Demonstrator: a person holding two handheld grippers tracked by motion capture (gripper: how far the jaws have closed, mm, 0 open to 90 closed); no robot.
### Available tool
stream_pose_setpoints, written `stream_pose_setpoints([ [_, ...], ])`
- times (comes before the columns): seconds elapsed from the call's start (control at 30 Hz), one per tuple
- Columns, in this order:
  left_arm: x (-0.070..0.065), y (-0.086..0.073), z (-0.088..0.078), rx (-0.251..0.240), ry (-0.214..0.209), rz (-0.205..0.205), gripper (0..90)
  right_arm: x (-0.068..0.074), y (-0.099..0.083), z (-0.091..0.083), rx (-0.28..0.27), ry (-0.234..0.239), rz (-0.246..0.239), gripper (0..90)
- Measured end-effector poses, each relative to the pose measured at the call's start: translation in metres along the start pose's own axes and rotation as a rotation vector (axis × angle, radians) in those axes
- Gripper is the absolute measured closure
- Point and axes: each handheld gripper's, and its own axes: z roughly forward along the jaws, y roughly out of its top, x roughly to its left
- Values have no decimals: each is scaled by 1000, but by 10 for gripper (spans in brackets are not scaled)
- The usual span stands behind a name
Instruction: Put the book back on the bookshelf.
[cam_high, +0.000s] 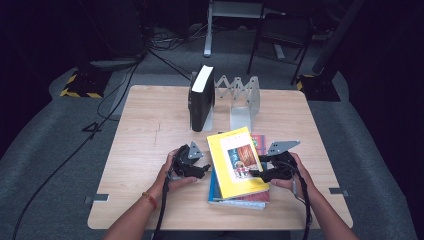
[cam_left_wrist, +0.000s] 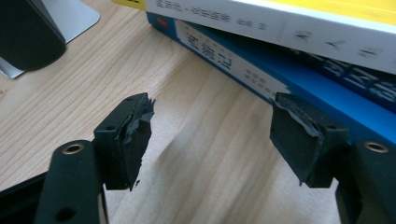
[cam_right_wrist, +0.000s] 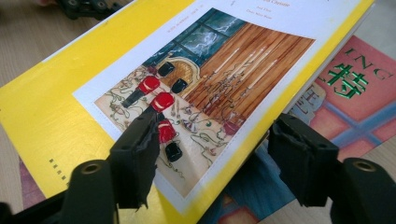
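My right tongs (cam_right_wrist: 212, 149) sit closest, straddling the near right edge of the yellow book (cam_right_wrist: 140, 84): one jaw rides over the cover picture, the other hangs off the edge, above the red book (cam_right_wrist: 359, 88) underneath. The jaws are spread, with the yellow book's edge between them, and I judge neither pad presses on it yet.

My left tongs (cam_left_wrist: 212, 135) are spread too, with bare bench (cam_left_wrist: 196, 116) between the jaws. The stack lies just ahead of them and to the right; the blue book (cam_left_wrist: 261, 70) shows its spine, and the yellow book's page edge (cam_left_wrist: 280, 23) rides on top.

From the high view, the yellow book (cam_high: 235, 162) lies between my two tongs, its long axis running away from me toward the rack (cam_high: 240, 97), tilted slightly to the left. My left tongs (cam_high: 197, 167) face its left long side, my right tongs (cam_high: 262, 172) its right. The black book (cam_high: 201, 97) stands upright in the rack, well ahead of both.

The right hand is the nearer one, already over the cover. I judge the lift turns on that: the right must pinch the edge while the left closes in sideways to the opposite long side.
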Motion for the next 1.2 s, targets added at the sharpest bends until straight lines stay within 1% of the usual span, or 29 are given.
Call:
stream_pose_setpoints([
  [0.03, 0, 0, 0, -8, 5, 1, 319, 0, 0, -1, -3, 1, -7, 377],
  [0.13, 7, 0, 0, -34, 2, -40, 330, -2, -1, -1, -12, 8, -14, 386],
  [0.2, 15, -1, 2, -51, -14, -66, 332, -4, -1, 0, -25, 25, -23, 386],
  [0.23, 17, -1, 4, -51, -20, -78, 336, -4, 0, 1, -31, 27, -29, 387],
  [0.27, 17, -1, 4, -51, -20, -78, 335, -4, 0, 1, -31, 27, -29, 387],
  [0.3, 19, -1, 8, -39, -15, -66, 335, -4, 0, 2, -36, 30, -32, 386],
  [0.33, 21, 0, 10, -37, -5, -67, 334, -6, 1, 4, -45, 40, -29, 385],
  [0.4, 25, 2, 11, -47, -13, -85, 337, -11, 1, 8, -54, 72, -13, 381],
  [0.43, 28, 4, 11, -56, -3, -83, 337, -13, 2, 9, -57, 83, -11, 376],
  [0.47, 30, 6, 11, -56, 3, -70, 341, -16, 3, 11, -57, 101, -6, 371],
  [0.5, 30, 7, 12, -49, 21, -38, 344, -19, 5, 13, -55, 110, -10, 365],
  [0.53, 31, 9, 14, -42, 9, -39, 362, -21, 7, 15, -52, 124, -4, 352],
  [0.57, 33, 11, 14, -34, -5, -51, 360, -22, 8, 17, -51, 123, -5, 349],
  [0.6, 35, 12, 14, -41, 0, -47, 360, -22, 10, 18, -49, 124, -7, 348],
  [0.67, 38, 14, 13, -70, 6, -59, 377, -24, 11, 19, -60, 125, -3, 349],
  [0.7, 39, 15, 13, -79, -18, -68, 400, -25, 11, 19, -67, 127, -3, 354],
  [0.73, 40, 17, 13, -80, -21, -79, 415, -24, 11, 18, -74, 125, -3, 376],
  [0.77, 41, 19, 12, -89, -32, -80, 415, -24, 11, 17, -93, 116, -10, 413],
  [0.8, 42, 21, 11, -103, -44, -84, 415, -24, 11, 15, -119, 128, -9, 465],
  [0.83, 43, 23, 11, -117, -54, -93, 415, -25, 11, 13, -149, 155, -6, 481],
  [0.87, 41, 26, 10, -132, -52, -96, 415, -24, 12, 13, -166, 170, -12, 483],
  [0.9, 41, 28, 10, -129, -47, -85, 426, -20, 15, 14, -150, 169, -35, 482],
  [0.97, 41, 29, 11, -131, -54, -86, 441, -18, 17, 16, -140, 164, -47, 496],
  [1.0, 41, 30, 13, -125, -57, -98, 441, -18, 17, 16, -140, 164, -47, 496],
  [1.1, 42, 31, 17, -126, -74, -112, 433, -18, 16, 11, -175, 168, -53, 662],
  [1.13, 41, 32, 17, -132, -79, -112, 420, -18, 14, 9, -191, 177, -60, 695],
  [1.17, 41, 34, 16, -137, -72, -109, 419, -17, 12, 6, -211, 190, -68, 712],
  [1.2, 40, 36, 16, -145, -77, -117, 419, -16, 10, 4, -219, 183, -76, 719],
])
